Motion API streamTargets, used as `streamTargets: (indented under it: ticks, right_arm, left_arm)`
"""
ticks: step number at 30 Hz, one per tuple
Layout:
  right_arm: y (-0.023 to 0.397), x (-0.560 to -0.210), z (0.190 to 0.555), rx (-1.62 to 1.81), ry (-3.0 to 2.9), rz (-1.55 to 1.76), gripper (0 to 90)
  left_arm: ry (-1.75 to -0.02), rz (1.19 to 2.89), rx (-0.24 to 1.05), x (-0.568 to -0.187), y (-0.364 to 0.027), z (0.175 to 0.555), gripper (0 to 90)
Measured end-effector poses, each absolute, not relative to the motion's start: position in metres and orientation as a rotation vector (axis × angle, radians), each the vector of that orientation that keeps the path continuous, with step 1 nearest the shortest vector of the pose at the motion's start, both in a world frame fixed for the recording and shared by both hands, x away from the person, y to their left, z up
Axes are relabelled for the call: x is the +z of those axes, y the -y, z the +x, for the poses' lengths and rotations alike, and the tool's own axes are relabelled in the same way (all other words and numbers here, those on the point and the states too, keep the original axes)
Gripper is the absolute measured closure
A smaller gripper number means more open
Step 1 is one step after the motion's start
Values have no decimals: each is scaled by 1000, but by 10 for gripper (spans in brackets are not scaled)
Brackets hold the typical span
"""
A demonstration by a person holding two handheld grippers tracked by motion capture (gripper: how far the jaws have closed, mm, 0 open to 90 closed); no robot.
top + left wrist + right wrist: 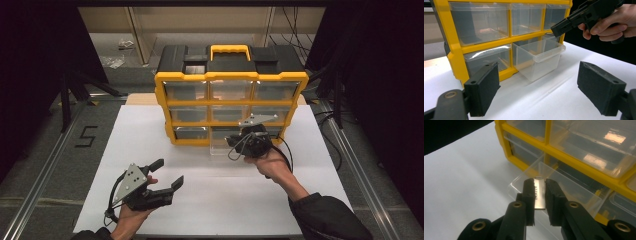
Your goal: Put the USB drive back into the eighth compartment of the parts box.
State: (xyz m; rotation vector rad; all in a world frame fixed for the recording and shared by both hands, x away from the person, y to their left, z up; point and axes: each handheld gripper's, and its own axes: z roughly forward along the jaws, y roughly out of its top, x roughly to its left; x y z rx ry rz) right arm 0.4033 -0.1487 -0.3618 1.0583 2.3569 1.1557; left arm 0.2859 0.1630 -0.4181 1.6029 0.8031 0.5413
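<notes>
1. The right gripper (pixel 540 195) was nearly closed on a thin metal strip (pixel 539 195), a flat blade-like piece with stamped lettering, clamped upright between its fingers (pixel 529 197). It hovered over the pulled-out clear drawer (pixel 537 58).
2. The left gripper (pixel 167 175) rested low over the white worktop (pixel 150 130), near its front-left; its fingers (pixel 484 88) stood wide apart with nothing between them.
3. The drawer belonged to the bottom row, middle bay, of the yellow organiser (pixel 231 75); it was drawn well out, its front end resting on or just above the worktop.
4. Risk: the strip was held only by its flat faces over a short length. A slack grip could let it slide and drop edge-first outside the drawer, onto the worktop.
5. Risk: the strip's upper edge stood close to the drawer's front lip. Lowering at this angle could catch the rim and twist the strip in the fingers.
6. Risk: pressing down on the far-extended drawer could tip it or pull it free of its bay; nothing steadied the organiser.
7. Risk: the clear walls made the rim hard to judge in the right gripper view.
</notes>
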Motion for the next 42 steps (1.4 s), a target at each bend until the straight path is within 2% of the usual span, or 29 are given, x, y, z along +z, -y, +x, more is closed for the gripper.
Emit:
streamTargets:
  ticks: [17, 42]
  right_arm:
    - [164, -368, 415, 1125, -2315, 1117, 793]
    - [160, -384, 421, 1072, -2327, 1125, 790]
  left_arm:
    - [-806, 1604, 542, -418, -163, 286, 175]
    - [-811, 1610, 545, -418, -163, 286, 176]
